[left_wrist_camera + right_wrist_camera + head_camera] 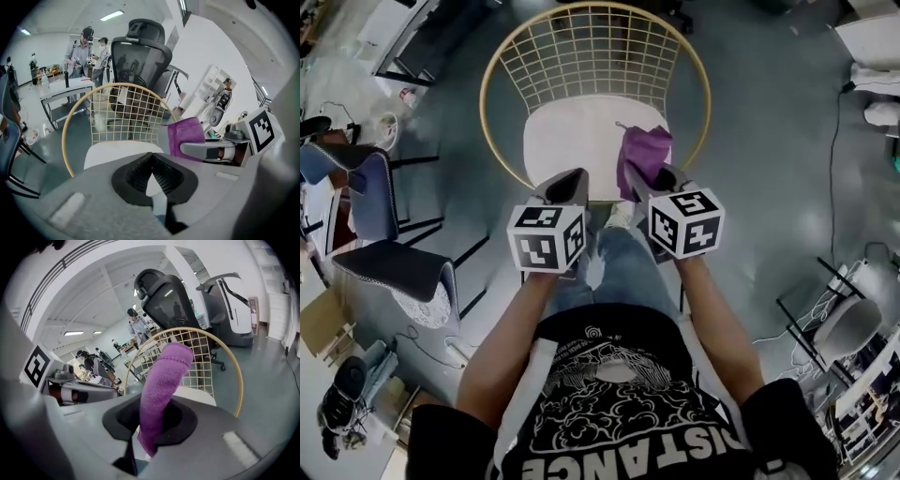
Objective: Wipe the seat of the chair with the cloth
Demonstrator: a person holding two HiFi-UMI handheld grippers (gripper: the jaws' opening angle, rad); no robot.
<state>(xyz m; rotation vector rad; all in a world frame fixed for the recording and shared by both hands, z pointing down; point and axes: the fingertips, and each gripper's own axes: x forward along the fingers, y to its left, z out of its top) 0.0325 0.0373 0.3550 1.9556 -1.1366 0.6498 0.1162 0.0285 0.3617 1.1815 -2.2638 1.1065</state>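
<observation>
Right gripper view tells you most of it: the right gripper (151,422) is clamped on a purple cloth (161,380), with a long flap sticking out past the jaws.

In the head view the cloth sits over the front right part of the chair's white seat (567,136). I can't tell if it's actually touching the seat.

If I were doing this wipe, I'd tilt the gripper down so the loose flap lies flat on the seat, not just the tip. Then I'd sweep across in overlapping passes, staying clear of the gold wire backrest (595,47) so the cloth doesn't snag.

The left gripper (151,169) has its jaws together on nothing and hangs beside the right one near the seat's front edge. Both forearms reach forward roughly side by side, with the marker cubes facing up.
</observation>
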